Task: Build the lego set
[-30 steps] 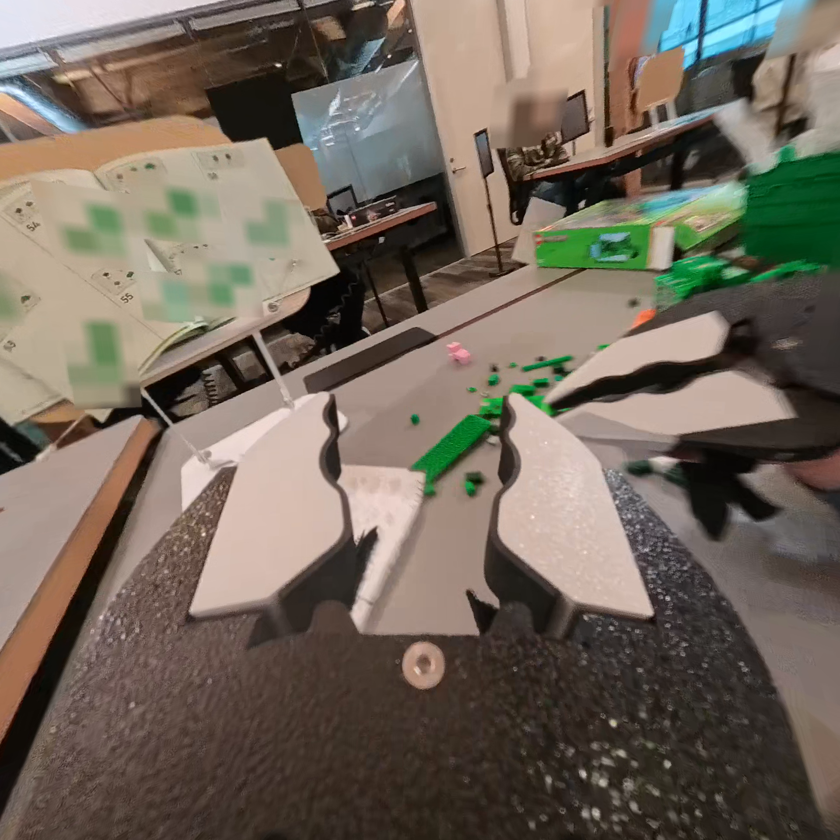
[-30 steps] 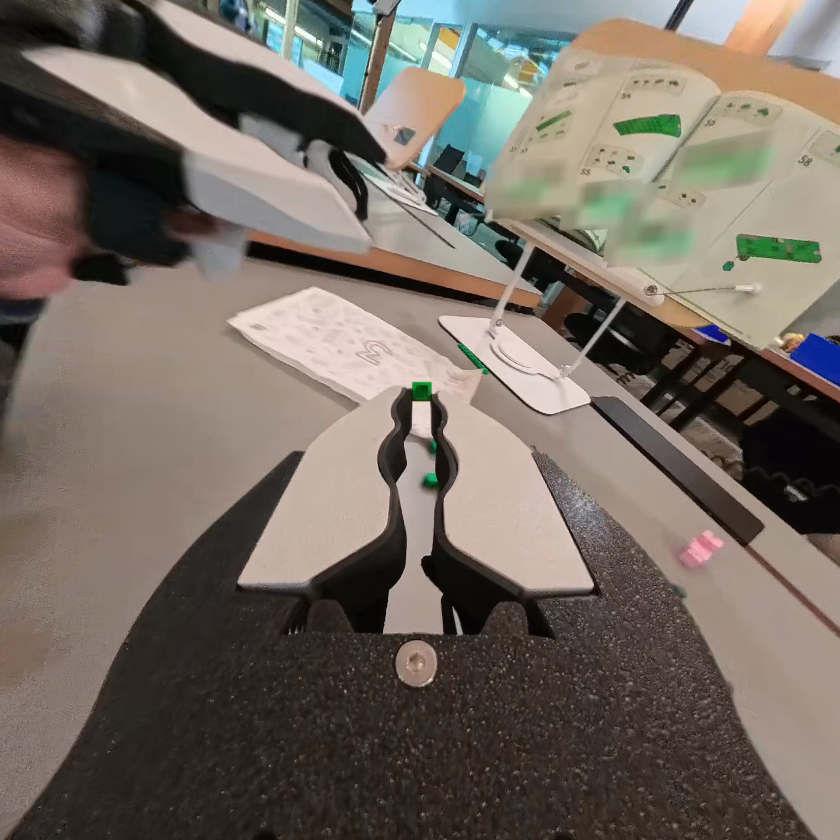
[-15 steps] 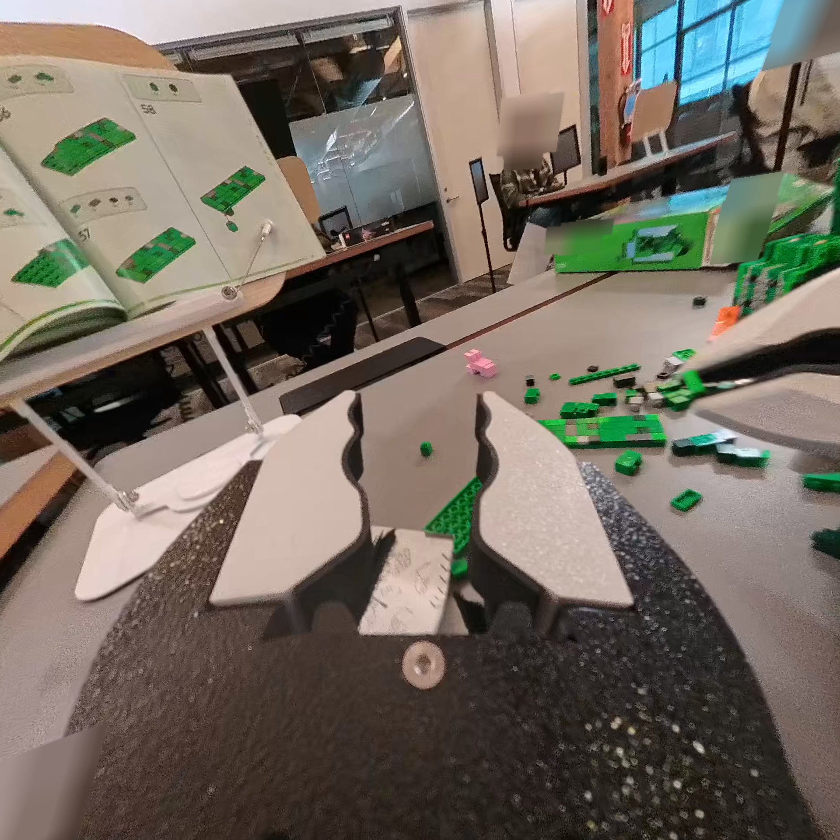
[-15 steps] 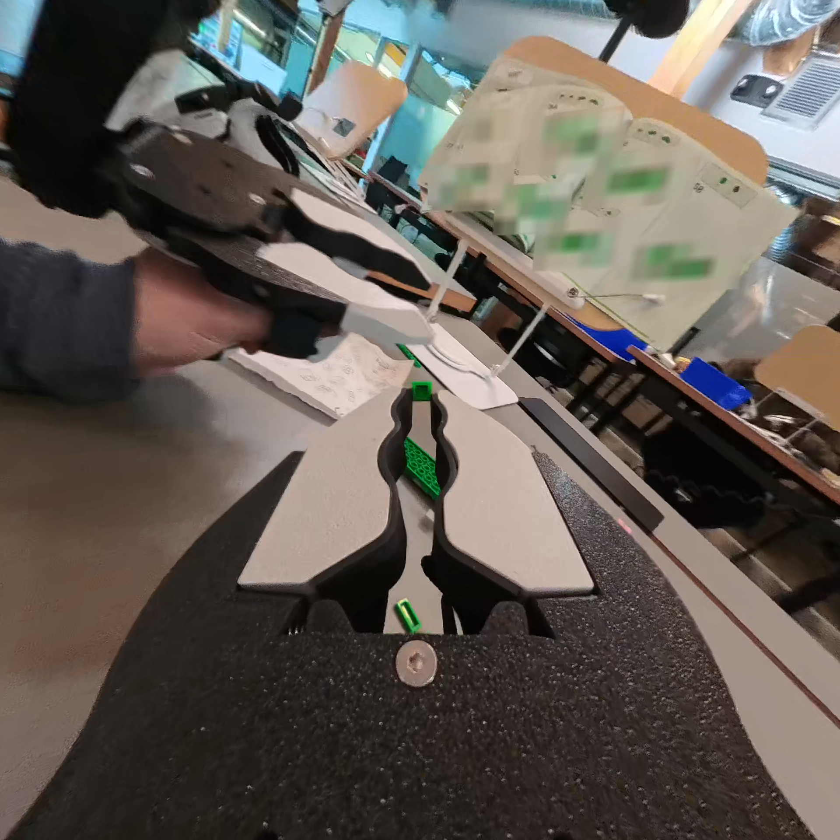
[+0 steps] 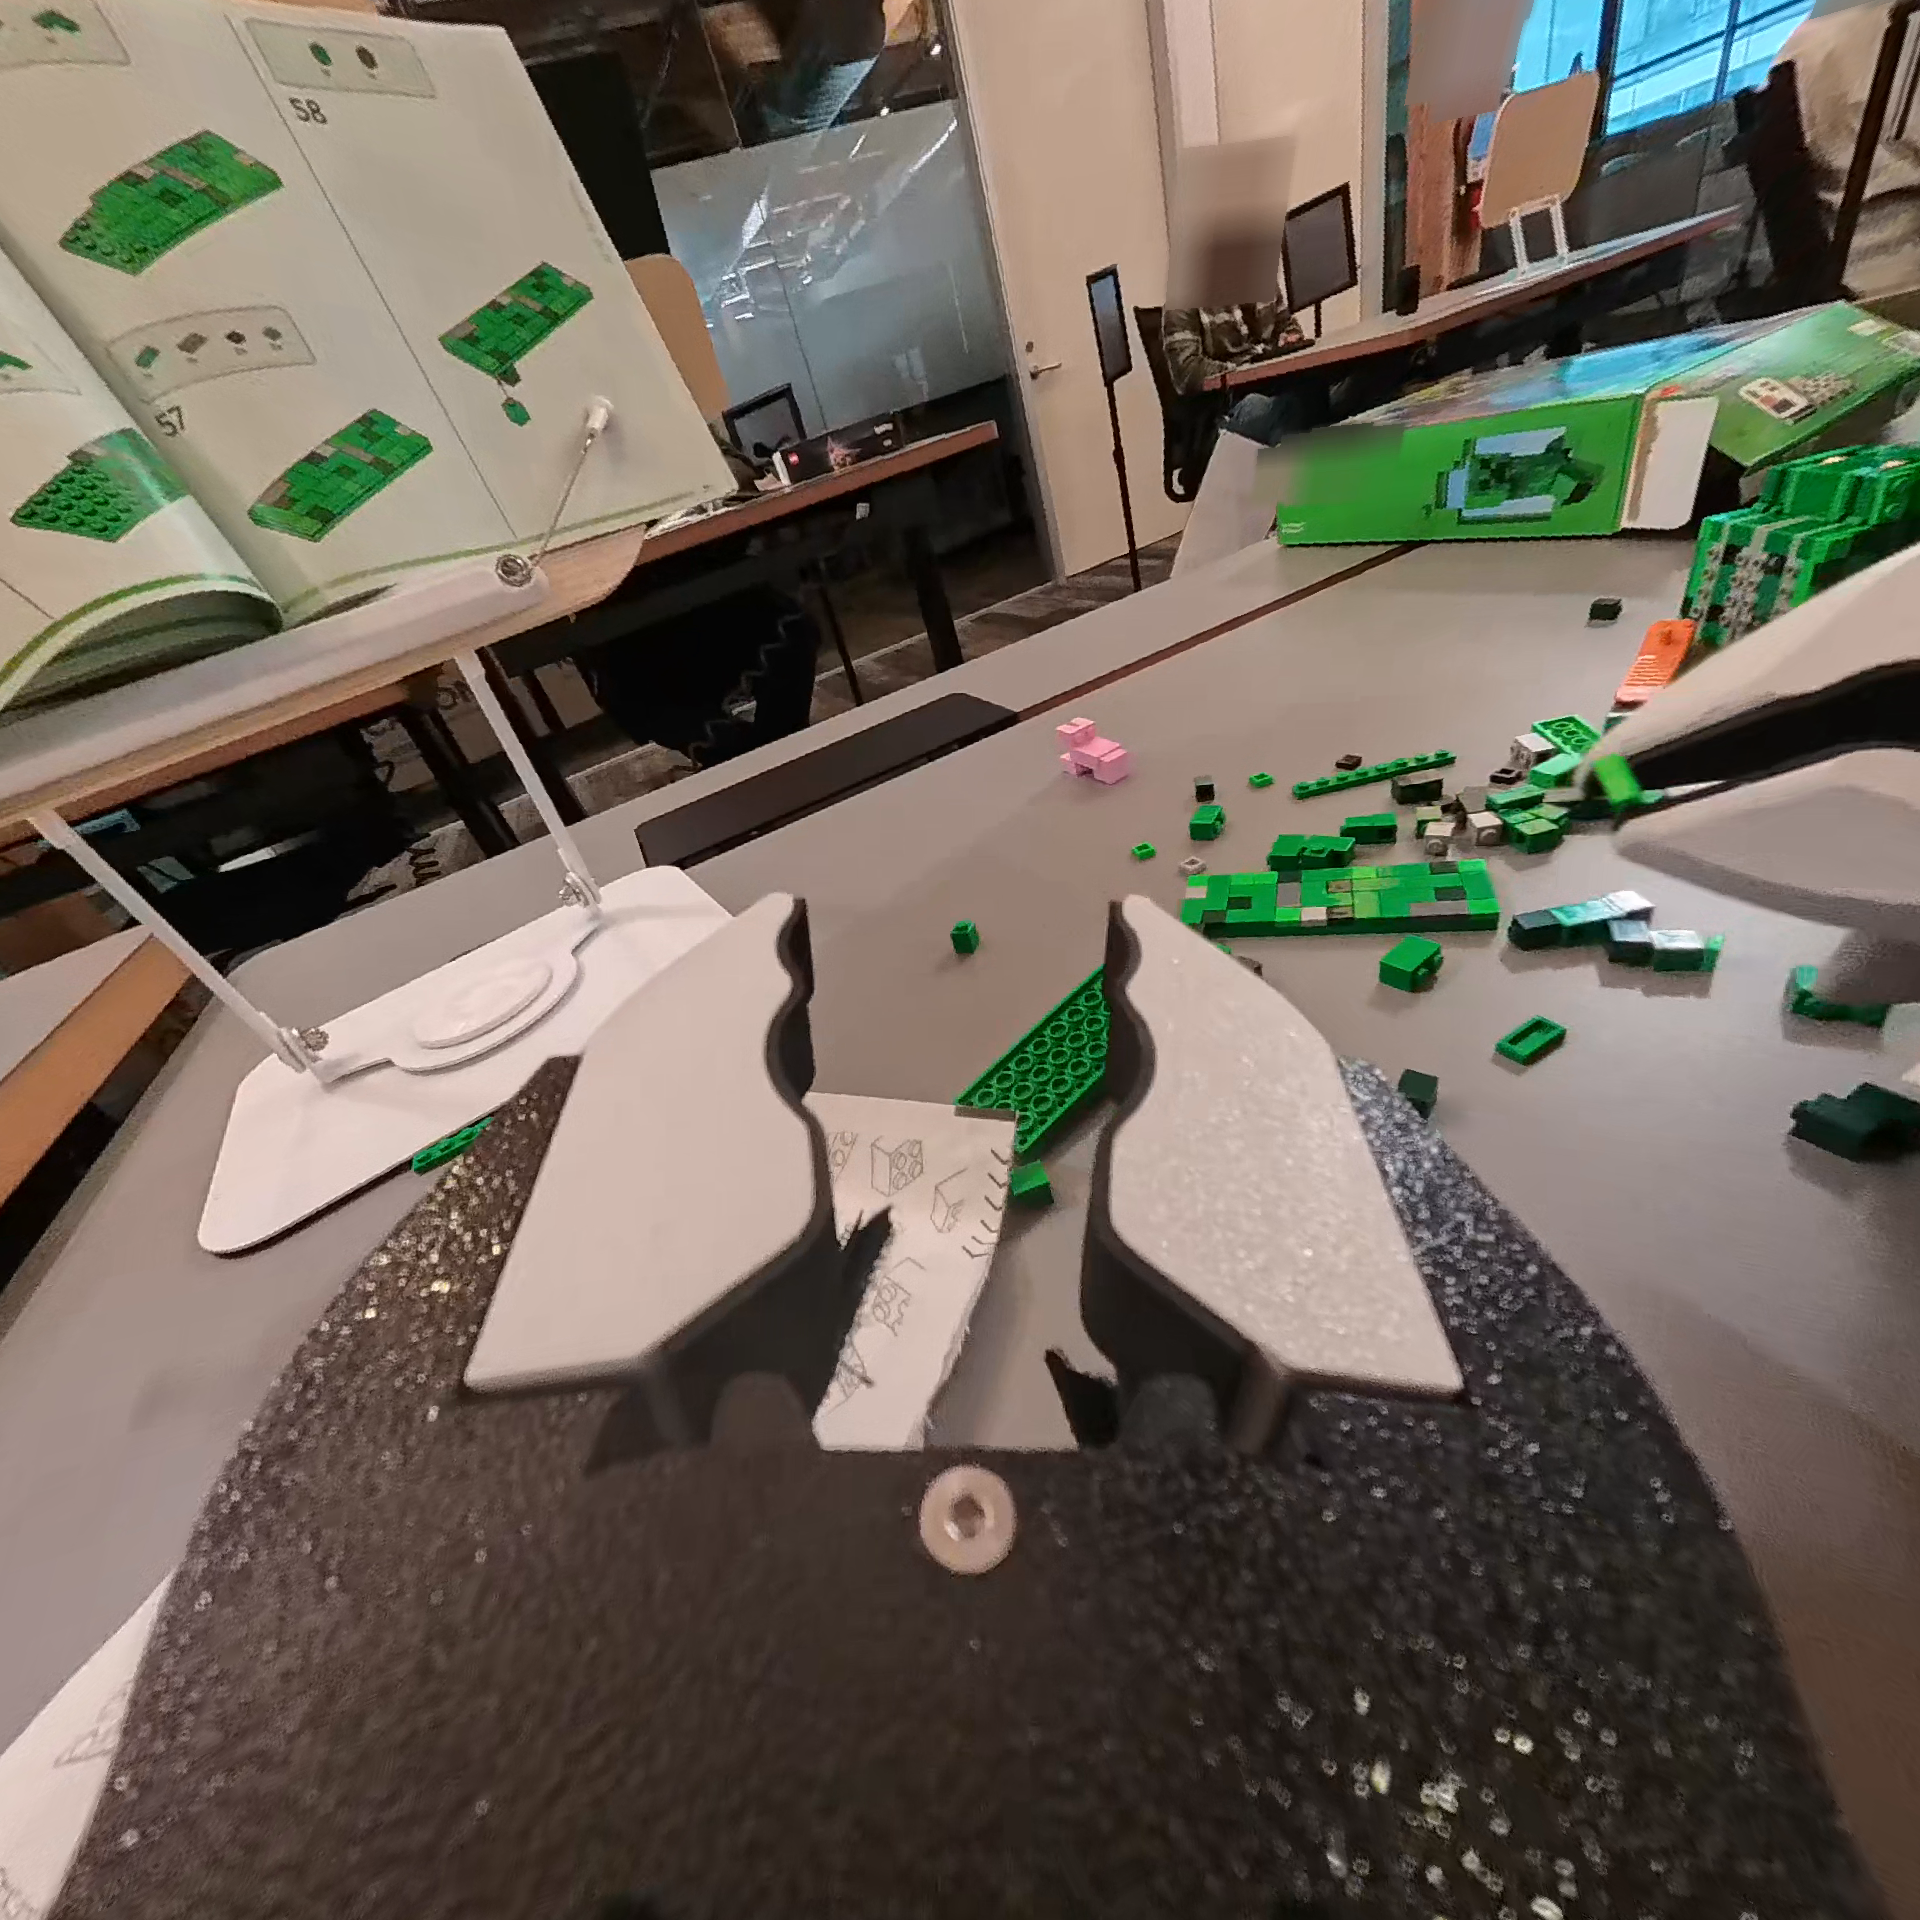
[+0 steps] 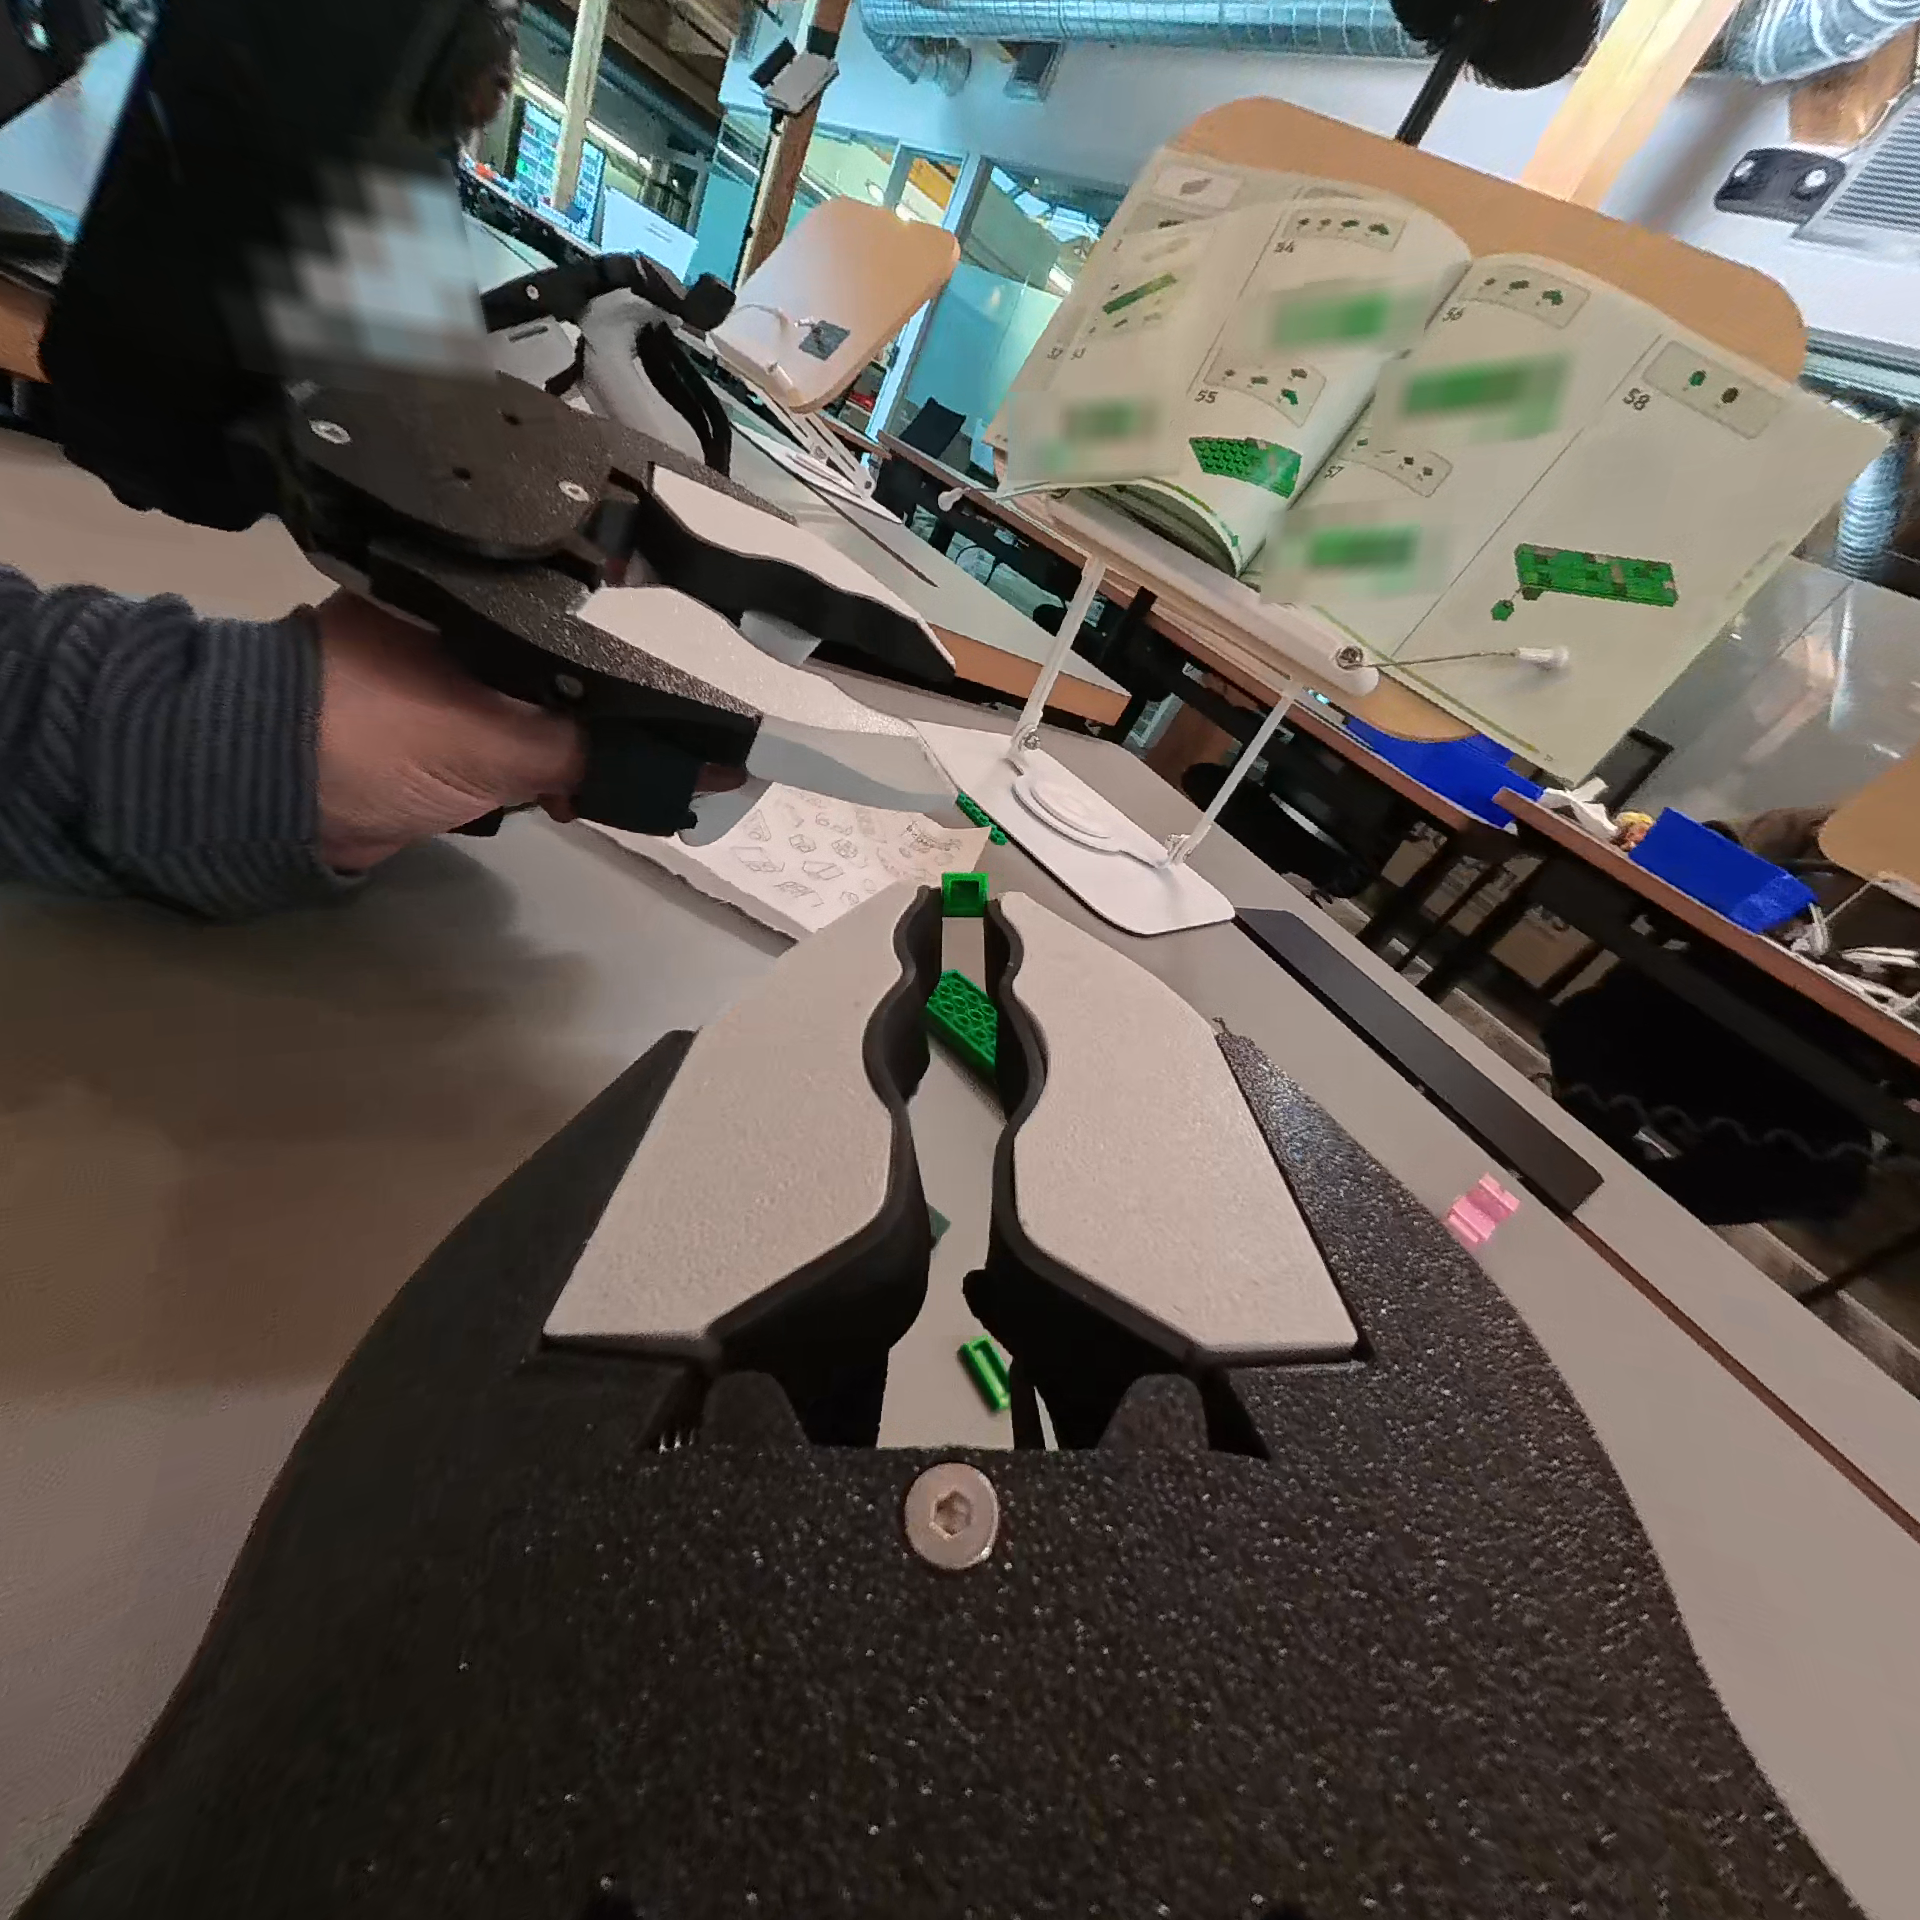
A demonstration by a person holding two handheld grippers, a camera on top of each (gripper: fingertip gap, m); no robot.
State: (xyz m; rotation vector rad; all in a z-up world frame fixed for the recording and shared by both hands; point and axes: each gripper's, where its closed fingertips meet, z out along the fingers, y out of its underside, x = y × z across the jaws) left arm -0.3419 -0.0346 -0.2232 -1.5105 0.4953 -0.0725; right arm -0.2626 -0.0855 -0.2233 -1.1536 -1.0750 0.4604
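On a grey office worktop (image 5: 1143, 644), the right hand-held gripper (image 6: 964, 896) pinches a small green brick (image 6: 963, 894); the wedge-shaped studded green plate (image 5: 1049, 1049) lies just ahead, between the left hand-held gripper's (image 5: 956, 925) wide-open, empty fingers

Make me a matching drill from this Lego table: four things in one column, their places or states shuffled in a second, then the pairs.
1. small green brick
2. green studded plate
3. pink pig figure
4. instruction booklet

A. open on a white stand
B. flat on the table, ahead of the open left tool
C. pinched at the tips of the right tool
D. alone near the table's far edge

Pairs: 1-C, 2-B, 3-D, 4-A
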